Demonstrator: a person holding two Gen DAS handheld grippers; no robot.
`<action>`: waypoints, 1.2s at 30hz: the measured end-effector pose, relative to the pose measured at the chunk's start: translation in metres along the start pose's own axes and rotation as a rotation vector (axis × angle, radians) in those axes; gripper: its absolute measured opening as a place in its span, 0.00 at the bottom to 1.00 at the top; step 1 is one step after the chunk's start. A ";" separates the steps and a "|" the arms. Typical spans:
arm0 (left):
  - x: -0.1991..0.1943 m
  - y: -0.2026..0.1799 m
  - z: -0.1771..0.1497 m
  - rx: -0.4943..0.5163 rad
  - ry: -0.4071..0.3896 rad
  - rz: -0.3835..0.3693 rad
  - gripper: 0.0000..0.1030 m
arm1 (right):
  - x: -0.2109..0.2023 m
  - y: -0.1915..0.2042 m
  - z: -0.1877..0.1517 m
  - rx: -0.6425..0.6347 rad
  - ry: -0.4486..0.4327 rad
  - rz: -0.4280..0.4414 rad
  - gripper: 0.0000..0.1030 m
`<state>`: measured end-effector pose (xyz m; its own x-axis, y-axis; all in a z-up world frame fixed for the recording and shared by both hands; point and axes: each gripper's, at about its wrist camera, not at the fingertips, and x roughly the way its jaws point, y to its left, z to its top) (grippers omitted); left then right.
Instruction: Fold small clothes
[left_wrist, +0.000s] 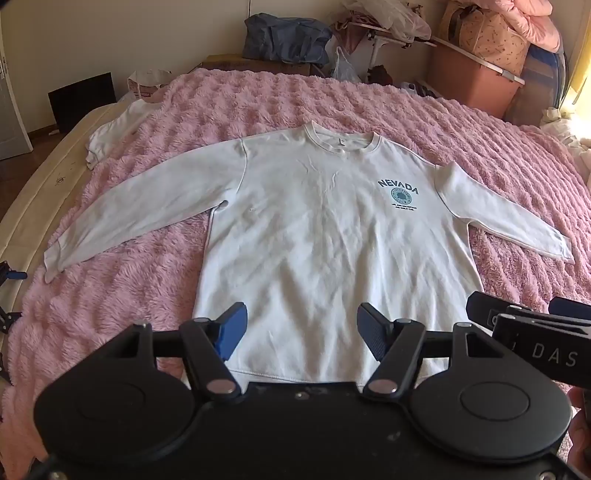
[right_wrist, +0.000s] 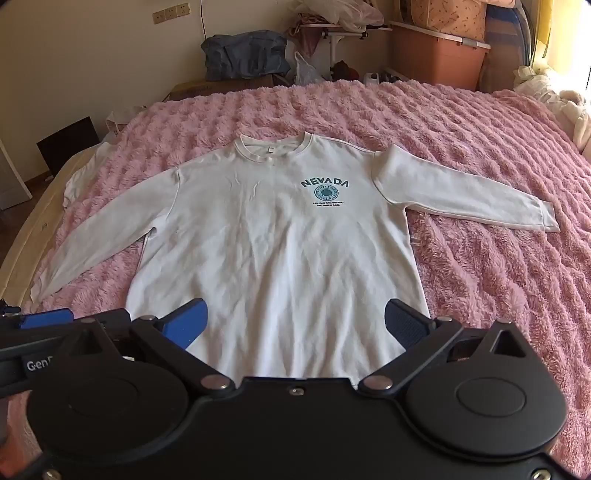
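White sweatshirt (left_wrist: 325, 236) lies face up on the pink fleece blanket (left_wrist: 229, 99) that covers the bed. The collar is at the far end and the hem is nearest the cameras. Both sleeves are spread out to the sides, each angling down toward the near end. The body is smooth apart from light creases. "NEVADA" print (left_wrist: 399, 186) sits on one side of the chest. Judged: the garment is laid flat and opened out so the fold lines are easy to reach; no fold is made yet.

A second white garment (left_wrist: 110, 133) lies bunched at the blanket's far left edge, well apart from the sweatshirt. It likely waits its turn.

Left claw (left_wrist: 301, 332): jaws spread wide, nothing between the blue pads, over the hem and tilted down toward the cloth. Whether the tips touch the fabric cannot be told.

Right claw (right_wrist: 297, 325): jaws also spread wide, empty, pitched down over the hem area at a similar angle. Its body shows at the right edge of the left wrist view, so the two tools sit close side by side.

Judged: both are poised at the near end as a start position. A reach out to a sleeve or a side of the hem looks like the first move.

Clutter beyond the bed: blue bag (right_wrist: 245, 55), orange storage bin (right_wrist: 439, 61).
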<state>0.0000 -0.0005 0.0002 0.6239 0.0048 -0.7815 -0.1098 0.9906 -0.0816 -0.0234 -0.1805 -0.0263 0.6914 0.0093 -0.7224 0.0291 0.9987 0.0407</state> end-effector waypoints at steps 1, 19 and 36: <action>0.000 0.000 0.000 0.000 -0.002 0.001 0.67 | 0.000 0.000 0.000 0.000 0.001 -0.001 1.00; 0.002 0.001 -0.004 0.007 0.004 -0.017 0.67 | -0.001 -0.001 0.000 0.005 0.009 0.002 1.00; 0.003 -0.002 -0.003 0.005 0.009 -0.015 0.67 | -0.001 -0.001 0.000 0.006 0.012 0.003 1.00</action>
<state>0.0000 -0.0030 -0.0042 0.6185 -0.0115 -0.7857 -0.0965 0.9912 -0.0905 -0.0241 -0.1813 -0.0252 0.6829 0.0133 -0.7304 0.0309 0.9984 0.0471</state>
